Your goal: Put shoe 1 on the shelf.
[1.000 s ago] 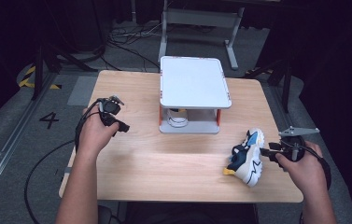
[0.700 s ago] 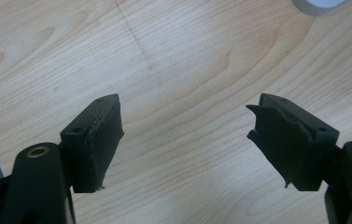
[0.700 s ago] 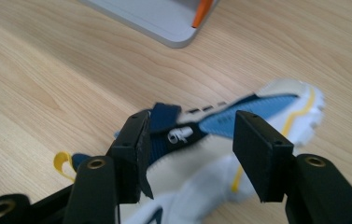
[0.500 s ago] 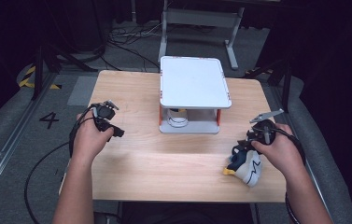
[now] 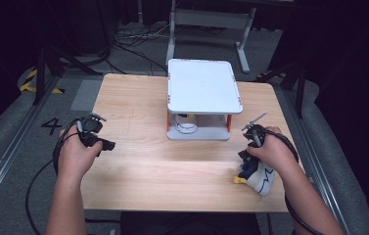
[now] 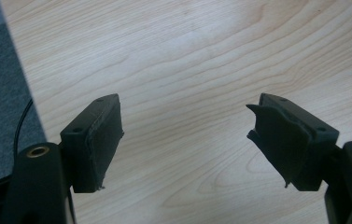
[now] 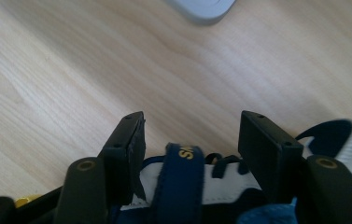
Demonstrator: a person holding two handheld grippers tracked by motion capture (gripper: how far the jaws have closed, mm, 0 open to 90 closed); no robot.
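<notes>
right gripper: jaws had just been opening, straddling the sneaker tongue, pads not pressing, lining up a grab I'd guess | sneaker: lay near-right of the white stand | left gripper: spread wide, nothing between, parked near-left of stand

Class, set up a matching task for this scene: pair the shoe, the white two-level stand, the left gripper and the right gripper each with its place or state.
Things:
1. shoe
2. white stand
3. left gripper
4. right gripper

Descriptions:
A. jaws open over bare wood
B. far middle of the table
C. jaws open astride the blue strap
D. near right corner of the table

Pairs: 1-D, 2-B, 3-A, 4-C
</notes>
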